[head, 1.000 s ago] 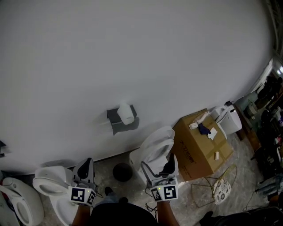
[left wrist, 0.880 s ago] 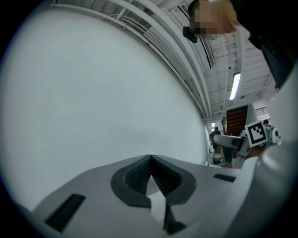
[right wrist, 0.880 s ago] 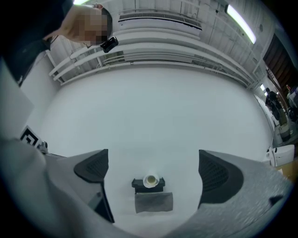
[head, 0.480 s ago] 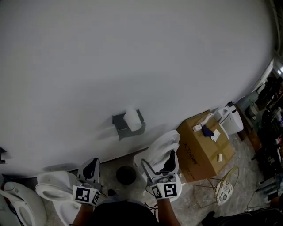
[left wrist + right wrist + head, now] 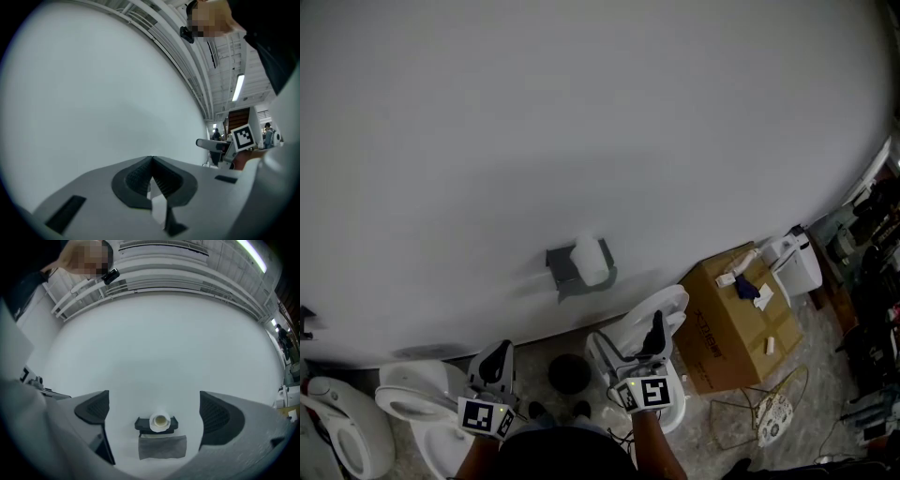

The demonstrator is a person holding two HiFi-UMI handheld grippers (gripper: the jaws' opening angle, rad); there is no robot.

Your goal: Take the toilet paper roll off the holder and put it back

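While toilet paper roll (image 5: 160, 422) sits dead ahead of right gripper (image 5: 630, 339), core end-on, its jaws stand spread | left gripper (image 5: 151, 161): clenched, farther.

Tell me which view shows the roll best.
The right gripper view: the roll sits centred between the parted jaws, end-on, core visible, on the holder. The head view shows it small, from above, against the wall. The left gripper view misses it.
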